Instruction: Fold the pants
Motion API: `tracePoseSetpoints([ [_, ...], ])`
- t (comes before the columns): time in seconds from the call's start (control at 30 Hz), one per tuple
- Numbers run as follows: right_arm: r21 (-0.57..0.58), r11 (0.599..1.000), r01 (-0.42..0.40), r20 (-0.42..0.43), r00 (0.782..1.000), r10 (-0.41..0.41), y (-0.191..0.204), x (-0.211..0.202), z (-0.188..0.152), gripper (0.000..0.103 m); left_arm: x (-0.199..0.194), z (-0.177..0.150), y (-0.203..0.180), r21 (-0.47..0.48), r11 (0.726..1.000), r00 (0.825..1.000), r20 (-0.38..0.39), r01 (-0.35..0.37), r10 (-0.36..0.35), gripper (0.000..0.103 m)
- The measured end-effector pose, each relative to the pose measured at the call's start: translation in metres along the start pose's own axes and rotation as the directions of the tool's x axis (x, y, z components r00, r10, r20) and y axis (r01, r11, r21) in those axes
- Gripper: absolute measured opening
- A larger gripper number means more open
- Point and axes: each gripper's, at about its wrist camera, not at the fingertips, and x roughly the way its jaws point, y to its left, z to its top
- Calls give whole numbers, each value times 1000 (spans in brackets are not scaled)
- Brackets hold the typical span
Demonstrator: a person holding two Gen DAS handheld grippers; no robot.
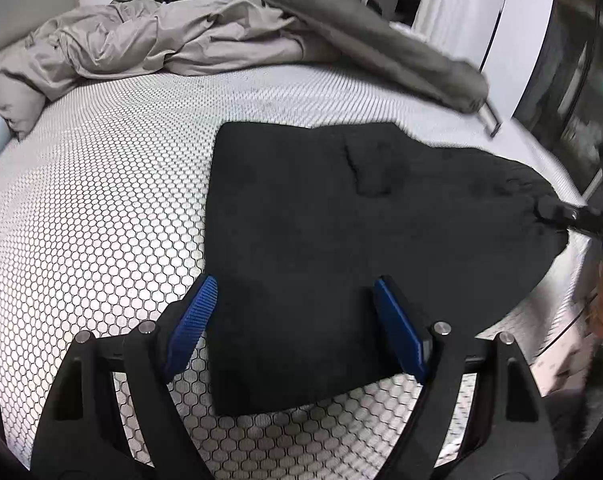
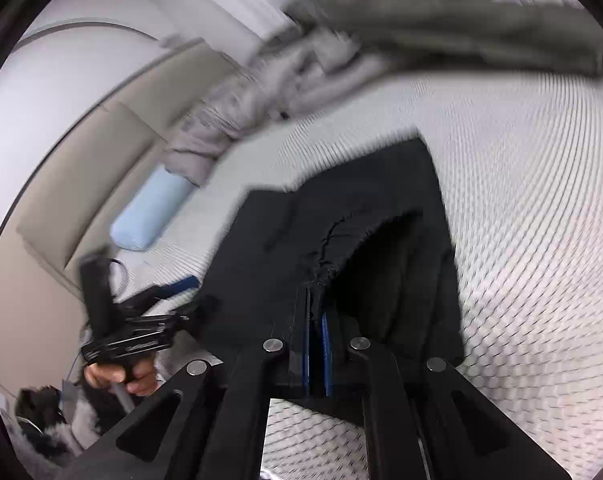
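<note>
Pants: black pants (image 1: 321,240), already folded into a compact dark panel, lie on the bed's honeycomb-patterned mattress (image 1: 101,200), near its right edge.
Waistband: the gathered waistband (image 2: 341,236) is lifted off the mattress at the right end of the garment.
Handling: soft, limp, light fleece-like cloth, my reading; it will sag and slide unless gripped at a hem or the waistband, both layers together.
Right gripper (image 2: 317,312): fingers clamped together on the bunched waistband edge.
Left gripper (image 1: 295,308): blue-padded fingers (image 1: 193,320) stand wide apart over the near end of the pants, holding nothing.
Surroundings: a crumpled grey duvet (image 1: 161,40) is heaped at the far side, and a pale blue bolster (image 2: 149,216) lies at the left edge.
Containers: none in view.
</note>
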Motion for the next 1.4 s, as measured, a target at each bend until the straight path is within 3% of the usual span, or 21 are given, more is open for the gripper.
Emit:
tracePoseSetpoints([
  [0.1, 10, 997, 75, -40, 996, -75, -12, -2, -18, 4, -12, 2, 12, -28, 999, 999, 25, 43, -42, 80],
  [0.17, 39, 989, 143, -122, 983, -138, -28, 15, -30, 4, -10, 1, 18, -34, 999, 1000, 16, 9, -9, 80],
  [0.2, 55, 980, 190, -163, 970, -179, -37, 25, -36, 9, -7, 0, 21, -35, 999, 1000, 5, -9, 9, 80],
  [0.23, 63, 979, 191, -174, 968, -178, -41, 30, -39, 10, -2, -2, 23, -38, 999, 999, -12, -31, 31, 80],
  [0.3, 56, 983, 172, -151, 975, -162, -38, 24, -36, 12, 4, -4, 25, -39, 997, 997, -30, -68, 66, 80],
  [0.4, 40, 986, 164, -50, 985, -162, -28, -4, -33, 22, 0, -5, 19, -19, 997, 998, -3, -68, 68, 80],
  [0.5, -21, 990, 137, 17, 990, -137, -8, -11, -32, 22, -6, -5, -4, 59, 997, 998, 50, -52, 49, 80],
  [0.67, -160, 979, 123, -68, 988, -135, 39, 42, -31, 22, 11, -19, -63, 267, 963, 998, 21, 45, -53, 80],
  [0.8, -327, 926, 188, -156, 956, -249, 50, 92, -47, 22, 32, -32, -70, 350, 937, 1000, -29, 13, -3, 80],
  [0.9, -422, 849, 317, -101, 915, -392, 39, 76, -59, 21, 24, -34, -53, 331, 943, 999, -32, 30, -21, 80],
  [1.0, -372, 878, 302, -91, 929, -358, 21, 40, -61, 19, 12, -37, -36, 300, 954, 1000, -26, 15, -8, 80],
  [1.07, -391, 860, 327, -75, 920, -384, 23, 34, -61, 20, 8, -37, -27, 287, 958, 1000, -23, 1, 6, 80],
  [1.17, -358, 888, 290, -70, 939, -336, 24, 19, -61, 23, 0, -30, -18, 253, 967, 1000, -17, 8, -3, 76],
  [1.23, -298, 923, 243, -26, 964, -263, 27, 9, -56, 26, -8, -19, -16, 222, 974, 999, 17, 45, -50, 76],
  [1.3, -273, 932, 239, -10, 968, -251, 41, 30, -37, 27, -5, -8, -22, 216, 975, 998, 34, 51, -60, 74],
  [1.37, -271, 932, 241, -31, 965, -259, 49, 53, -32, 27, 13, 1, -32, 243, 969, 999, 4, 47, -50, 60],
  [1.4, -281, 929, 240, -59, 962, -267, 53, 71, -32, 27, 24, 4, -36, 254, 966, 999, -21, 47, -43, 45],
])
